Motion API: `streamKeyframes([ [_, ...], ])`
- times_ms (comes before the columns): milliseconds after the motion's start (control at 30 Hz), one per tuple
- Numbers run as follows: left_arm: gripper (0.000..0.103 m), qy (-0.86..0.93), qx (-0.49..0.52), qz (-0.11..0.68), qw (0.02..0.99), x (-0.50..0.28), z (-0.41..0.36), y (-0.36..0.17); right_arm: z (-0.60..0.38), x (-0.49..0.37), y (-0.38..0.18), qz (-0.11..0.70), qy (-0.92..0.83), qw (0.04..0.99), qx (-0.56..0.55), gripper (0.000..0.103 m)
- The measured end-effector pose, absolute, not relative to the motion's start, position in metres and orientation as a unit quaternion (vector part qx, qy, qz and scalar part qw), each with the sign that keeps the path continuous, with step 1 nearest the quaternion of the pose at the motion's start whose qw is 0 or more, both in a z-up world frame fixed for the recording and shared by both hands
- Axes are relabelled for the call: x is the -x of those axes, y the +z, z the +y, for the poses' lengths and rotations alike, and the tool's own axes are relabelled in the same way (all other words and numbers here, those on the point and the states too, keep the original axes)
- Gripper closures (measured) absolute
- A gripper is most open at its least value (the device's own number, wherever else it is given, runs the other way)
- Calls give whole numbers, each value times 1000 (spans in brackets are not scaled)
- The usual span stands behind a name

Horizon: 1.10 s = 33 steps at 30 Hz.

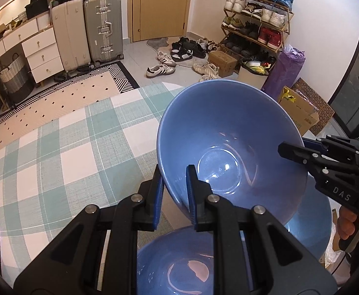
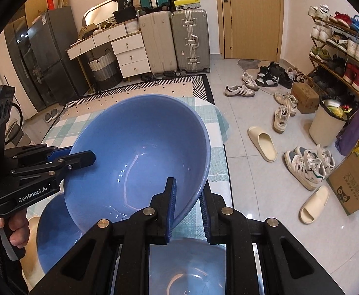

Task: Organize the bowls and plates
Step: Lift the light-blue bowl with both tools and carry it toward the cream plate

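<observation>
Blue ceramic bowl (image 1: 228,142), large and glossy, hangs tilted above a green-and-white checked tablecloth (image 1: 69,147), carried between two handheld grippers. The left gripper (image 1: 174,189) pinches the bowl's near rim with narrow jaws, one finger inside and one outside. The right gripper (image 2: 188,204) clamps the opposite rim the same way. The bowl's open mouth tips up and back toward the cameras; being round, it has no long axis. Two more blue bowls (image 1: 179,265) sit on the table underneath and beside it, not nested. Sorting looks underway: this bowl is lifted, not yet placed, and no plates are visible.
</observation>
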<state>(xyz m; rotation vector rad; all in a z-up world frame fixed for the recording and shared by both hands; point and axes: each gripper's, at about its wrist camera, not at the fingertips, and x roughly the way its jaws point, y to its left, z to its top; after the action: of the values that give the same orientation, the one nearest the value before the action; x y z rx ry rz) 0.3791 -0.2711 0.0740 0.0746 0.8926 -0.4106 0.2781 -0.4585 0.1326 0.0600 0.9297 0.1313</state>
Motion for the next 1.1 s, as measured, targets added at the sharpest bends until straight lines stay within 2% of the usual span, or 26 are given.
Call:
streamKeyframes([
  [1100,88,-183,-31,373,909,-259,-232,160,-419,-209,198,402,89,911,-14,84],
])
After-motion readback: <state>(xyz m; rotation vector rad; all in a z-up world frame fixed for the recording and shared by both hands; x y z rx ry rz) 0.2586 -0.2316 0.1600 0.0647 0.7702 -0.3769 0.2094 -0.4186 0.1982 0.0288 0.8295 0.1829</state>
